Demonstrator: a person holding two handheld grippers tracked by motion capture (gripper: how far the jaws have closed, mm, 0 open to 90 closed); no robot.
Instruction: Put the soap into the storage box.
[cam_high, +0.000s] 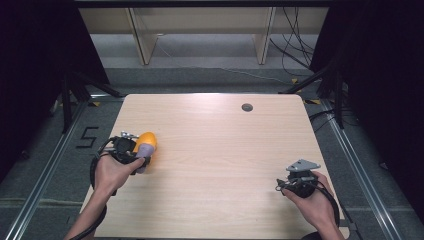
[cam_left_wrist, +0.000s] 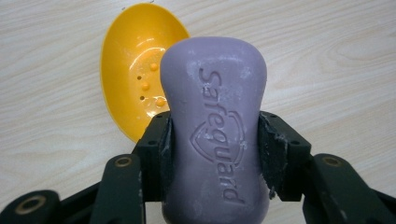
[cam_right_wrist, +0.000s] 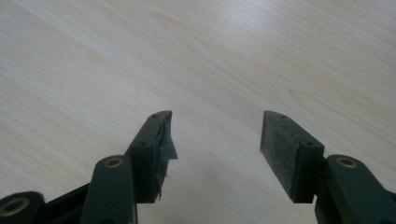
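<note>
Table (cam_high: 215, 165): pale wood, bare across the middle; your work sits at its near left.
Soap dish (cam_left_wrist: 133, 70): yellow oval with drain holes, empty, lying on the table just beyond the bar.
Soap bar (cam_left_wrist: 215, 126): purple, held above the table in front of the dish; not yet in it.
Left gripper (cam_left_wrist: 215, 154): clamped on the bar's waist, both pads pressed against its sides.
Right gripper (cam_right_wrist: 215, 154): jaws apart with nothing between them, idle at the near right, well apart from the dish.
Step in hand: by my reading, you are carrying the bar to the dish.
Next move: bring the bar over the dish's hollow, lower until it rests, then release.
</note>
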